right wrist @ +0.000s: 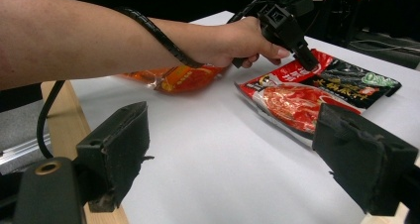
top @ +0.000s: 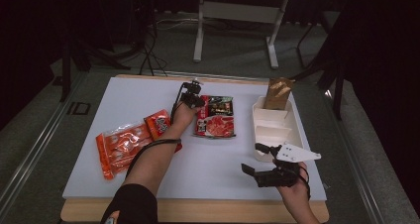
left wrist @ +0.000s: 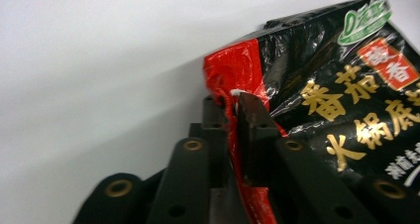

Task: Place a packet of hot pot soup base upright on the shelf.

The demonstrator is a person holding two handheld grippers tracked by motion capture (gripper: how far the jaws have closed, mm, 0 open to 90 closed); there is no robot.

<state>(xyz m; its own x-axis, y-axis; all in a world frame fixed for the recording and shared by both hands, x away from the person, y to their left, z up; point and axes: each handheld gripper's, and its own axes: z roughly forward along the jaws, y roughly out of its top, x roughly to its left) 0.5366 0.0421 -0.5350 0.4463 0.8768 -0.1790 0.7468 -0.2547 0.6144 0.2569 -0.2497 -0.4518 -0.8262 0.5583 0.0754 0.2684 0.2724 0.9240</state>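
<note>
We see the left gripper (left wrist: 233, 110) pinching the red corner of a black and red sauce packet (top: 215, 116), which lies mid-table on the white board (top: 208, 164). The packet carries gold Chinese characters reading 番茄火锅 and a green oval logo. The right gripper (top: 253, 159) hovers near the white tray (top: 274, 126), jaws apart and empty.

White rectangular tabletop (top: 208, 159) on pale wooden board. Far centre: red-and-black glossy sauce packet (top: 216, 117). Left: orange clear-plastic snack packs (top: 130, 143), side by side. Right: white compartmented plastic tray (top: 267, 130), brown paper bag (top: 277, 92) at far end.
</note>
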